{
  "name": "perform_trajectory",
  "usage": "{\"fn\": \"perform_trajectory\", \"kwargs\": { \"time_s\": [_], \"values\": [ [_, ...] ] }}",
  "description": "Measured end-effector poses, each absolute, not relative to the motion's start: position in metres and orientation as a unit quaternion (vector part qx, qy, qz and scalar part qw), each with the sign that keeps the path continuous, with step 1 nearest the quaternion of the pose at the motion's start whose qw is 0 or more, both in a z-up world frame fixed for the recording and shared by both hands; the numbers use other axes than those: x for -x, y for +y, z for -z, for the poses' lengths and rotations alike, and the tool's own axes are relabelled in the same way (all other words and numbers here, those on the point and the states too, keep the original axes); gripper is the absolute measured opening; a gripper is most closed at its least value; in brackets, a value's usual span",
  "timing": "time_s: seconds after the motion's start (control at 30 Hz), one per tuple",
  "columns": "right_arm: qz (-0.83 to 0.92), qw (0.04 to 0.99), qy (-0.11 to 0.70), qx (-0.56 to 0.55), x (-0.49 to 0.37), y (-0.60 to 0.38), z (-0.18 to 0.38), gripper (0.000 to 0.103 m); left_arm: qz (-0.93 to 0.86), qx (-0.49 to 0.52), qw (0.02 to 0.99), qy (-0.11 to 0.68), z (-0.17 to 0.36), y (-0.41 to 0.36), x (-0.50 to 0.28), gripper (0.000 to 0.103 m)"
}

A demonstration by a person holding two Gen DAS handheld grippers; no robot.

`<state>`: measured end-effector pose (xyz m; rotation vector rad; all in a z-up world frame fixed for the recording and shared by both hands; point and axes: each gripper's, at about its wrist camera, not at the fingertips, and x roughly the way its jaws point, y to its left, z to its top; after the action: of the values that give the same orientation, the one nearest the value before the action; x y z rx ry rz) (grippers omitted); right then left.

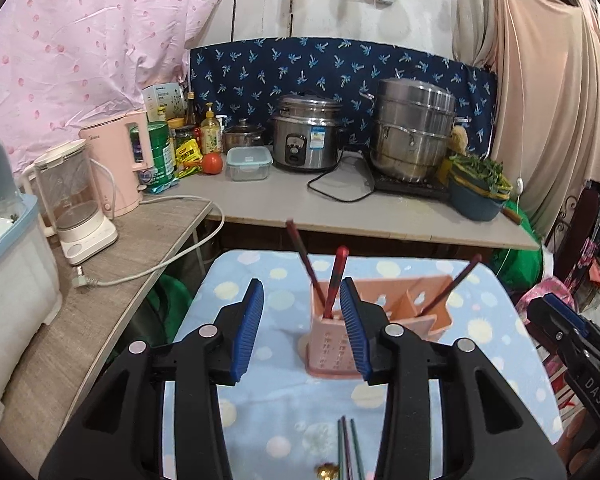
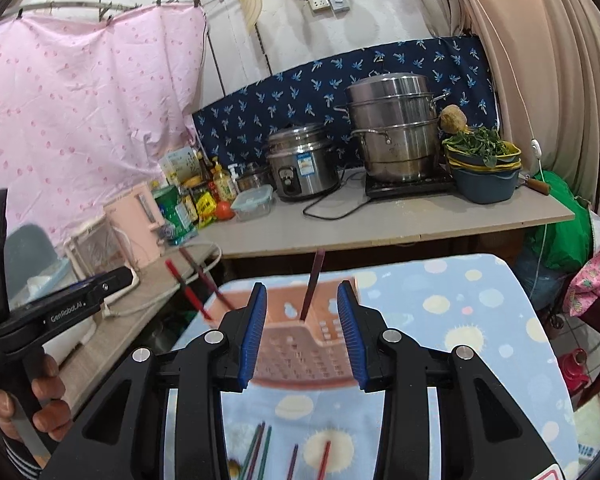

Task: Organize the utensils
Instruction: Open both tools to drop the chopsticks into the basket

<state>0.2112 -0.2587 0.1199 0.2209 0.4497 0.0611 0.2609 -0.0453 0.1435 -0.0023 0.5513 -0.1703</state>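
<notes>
A pink perforated utensil holder [image 1: 332, 344] stands on the blue dotted cloth [image 1: 480, 312]. Three dark red chopsticks [image 1: 336, 276] stick up from its compartments. My left gripper [image 1: 302, 328] is open and empty, just in front of the holder. Several loose chopsticks [image 1: 350, 452] lie on the cloth below it. In the right wrist view the holder [image 2: 300, 344] sits between my open, empty right gripper [image 2: 302, 332] fingers, with one chopstick [image 2: 312, 284] upright in it. More loose chopsticks [image 2: 260, 452] lie on the cloth near me.
A counter [image 1: 340, 208] behind holds a rice cooker [image 1: 306, 138], steel steamer pot [image 1: 412, 132], food box [image 1: 248, 164], bottles and a bowl of greens [image 1: 480, 188]. Kettles [image 1: 76, 204] and a power cord [image 1: 148, 272] sit on the left side table.
</notes>
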Motion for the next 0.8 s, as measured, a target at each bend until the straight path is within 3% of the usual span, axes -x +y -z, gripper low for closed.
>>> {"fn": "perform_trajectory", "kwargs": {
  "time_s": [0.8],
  "values": [
    [-0.009,0.944,0.322,-0.067,-0.08,-0.221,-0.027,0.036,0.05,-0.026,0.928,0.367,-0.048,-0.016,-0.15,0.038]
  ]
}}
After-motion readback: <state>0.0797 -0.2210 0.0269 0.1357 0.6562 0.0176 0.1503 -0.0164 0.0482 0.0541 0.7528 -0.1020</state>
